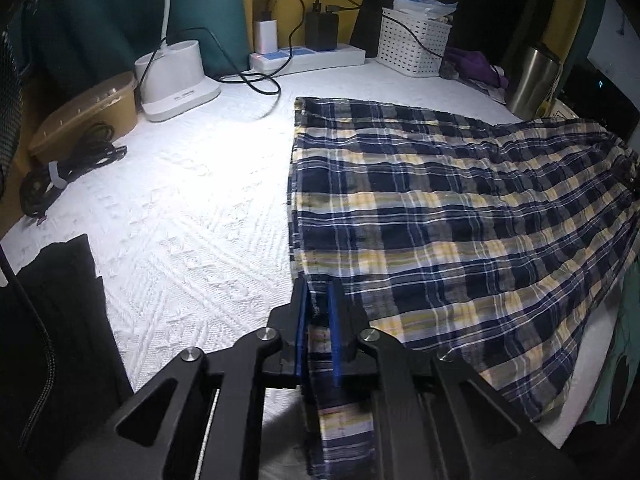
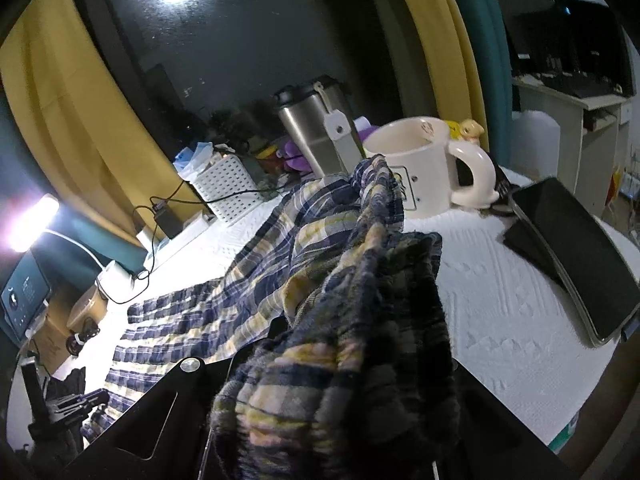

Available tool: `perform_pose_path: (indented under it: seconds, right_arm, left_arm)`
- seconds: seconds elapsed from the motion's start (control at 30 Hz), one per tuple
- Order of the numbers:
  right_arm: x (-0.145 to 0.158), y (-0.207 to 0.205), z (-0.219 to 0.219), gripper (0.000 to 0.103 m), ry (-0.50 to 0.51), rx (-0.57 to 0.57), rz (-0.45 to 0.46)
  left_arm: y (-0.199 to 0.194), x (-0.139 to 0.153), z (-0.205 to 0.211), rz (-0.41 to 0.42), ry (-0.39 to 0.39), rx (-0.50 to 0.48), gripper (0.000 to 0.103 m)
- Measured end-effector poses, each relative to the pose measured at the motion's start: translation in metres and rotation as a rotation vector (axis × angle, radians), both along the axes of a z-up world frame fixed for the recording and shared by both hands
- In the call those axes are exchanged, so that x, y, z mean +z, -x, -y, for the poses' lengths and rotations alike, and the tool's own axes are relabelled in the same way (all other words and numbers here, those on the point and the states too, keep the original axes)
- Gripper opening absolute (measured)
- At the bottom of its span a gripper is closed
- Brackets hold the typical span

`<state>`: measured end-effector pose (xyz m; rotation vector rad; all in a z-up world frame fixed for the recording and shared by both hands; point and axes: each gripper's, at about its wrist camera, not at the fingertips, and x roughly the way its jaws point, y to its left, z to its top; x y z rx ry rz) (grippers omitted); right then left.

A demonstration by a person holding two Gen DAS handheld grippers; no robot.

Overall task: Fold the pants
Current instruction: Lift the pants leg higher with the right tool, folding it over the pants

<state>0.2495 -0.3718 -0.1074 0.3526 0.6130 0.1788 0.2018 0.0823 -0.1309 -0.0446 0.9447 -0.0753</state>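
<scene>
Nearest to us in the left wrist view, our left gripper (image 1: 318, 300) has its blue-padded fingers (image 1: 335, 320) drawn narrow on the near corner of the plaid pants (image 1: 440, 216), with a strip of the cloth running back between the jaws. From that pinch the pants lie spread flat on the white textured table cover (image 1: 192, 216), their long axis running from the straight hem edge on the left out to the right, where the cloth reaches the table's edge.

In the right wrist view, our right gripper (image 2: 320, 360) is buried under a bunched, lifted fold of the pants (image 2: 340, 280); its fingertips are hidden, so we cannot tell how they stand. The cloth falls away from it down to the left.

Beyond it stand a cream mug (image 2: 420, 168), a steel tumbler (image 2: 316, 132) and a white basket (image 2: 228, 188), and a dark tablet (image 2: 576, 252) lies to the right.
</scene>
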Motion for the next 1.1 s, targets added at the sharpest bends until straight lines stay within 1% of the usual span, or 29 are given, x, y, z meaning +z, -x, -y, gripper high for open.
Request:
perform_pose_path:
  seconds: [0.17,0.37,0.43,0.53,0.77,0.83,0.87,1.0,1.1]
  right_arm:
    - [0.014,0.001,-0.014,0.010,0.019,0.011,0.014]
    - [0.033,0.002,-0.037,0.010,0.054,0.035,0.038]
    - [0.040,0.003,-0.045,0.010,0.066,0.045,0.048]
    - [0.048,0.005,-0.059,0.010,0.086,0.062,0.058]
    - [0.060,0.005,-0.093,0.010,0.120,0.106,0.069]
    - [0.063,0.005,-0.104,0.010,0.129,0.122,0.071]
    - [0.064,0.005,-0.111,0.010,0.133,0.133,0.071]
    - [0.068,0.004,-0.135,0.010,0.151,0.170,0.070]
    - [0.066,0.001,-0.154,0.010,0.160,0.198,0.061]
  left_arm:
    - [0.005,0.000,-0.007,0.014,0.020,-0.005,0.003]
    - [0.007,0.003,-0.018,0.018,0.080,0.000,0.004]
    - [0.009,0.007,-0.024,0.035,0.064,0.019,0.003]
    - [0.012,0.013,-0.036,0.049,0.084,0.030,0.003]
    - [0.016,0.024,-0.049,0.088,0.065,0.040,0.004]
    - [0.017,0.024,-0.051,0.096,0.056,0.052,0.007]
    - [0.018,0.025,-0.052,0.098,0.058,0.052,0.011]
    - [0.023,0.029,-0.060,0.117,0.070,0.058,0.031]
    - [0.026,0.032,-0.067,0.133,0.073,0.061,0.035]
